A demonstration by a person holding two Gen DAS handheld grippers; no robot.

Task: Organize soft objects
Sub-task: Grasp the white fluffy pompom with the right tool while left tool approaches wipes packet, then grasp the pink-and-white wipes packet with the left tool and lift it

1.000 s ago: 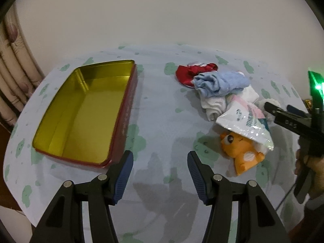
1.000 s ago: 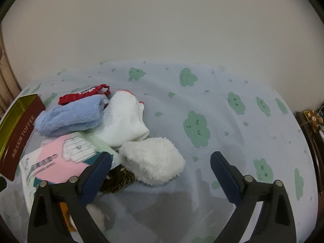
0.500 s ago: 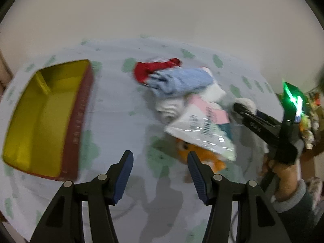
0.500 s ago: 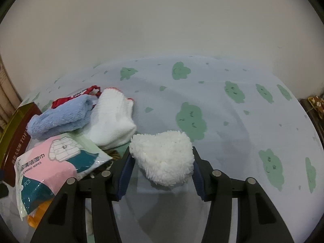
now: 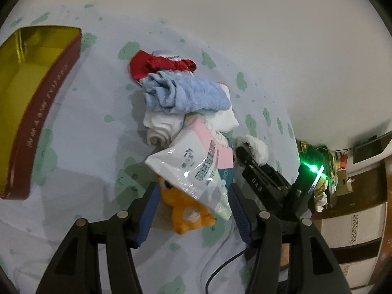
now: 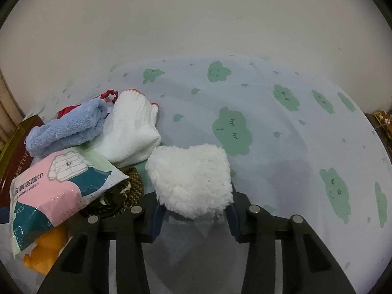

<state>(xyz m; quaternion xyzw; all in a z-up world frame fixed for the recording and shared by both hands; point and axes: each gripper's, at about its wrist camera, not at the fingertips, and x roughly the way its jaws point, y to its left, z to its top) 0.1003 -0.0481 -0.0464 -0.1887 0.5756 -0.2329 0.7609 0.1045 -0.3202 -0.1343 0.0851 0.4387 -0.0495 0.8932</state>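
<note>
Since a second ago my right gripper (image 6: 193, 216) has clamped onto the fluffy white pad (image 6: 191, 180), at the pile's right edge. My left gripper (image 5: 192, 212) has swung right from the gold tin (image 5: 27, 93) and hangs released around the orange plush toy (image 5: 189, 216), under the wipes pack (image 5: 196, 166). I'd lift the pad straight up before carrying it left to the tin.

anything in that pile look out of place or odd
One thing: a shiny plastic pack of cleaning wipes lies tilted on top of the orange plush toy, among socks and cloths, a packaged item in a heap of soft fabric things. Otherwise the pile is just jumbled; nothing looks spilled or torn.
</note>
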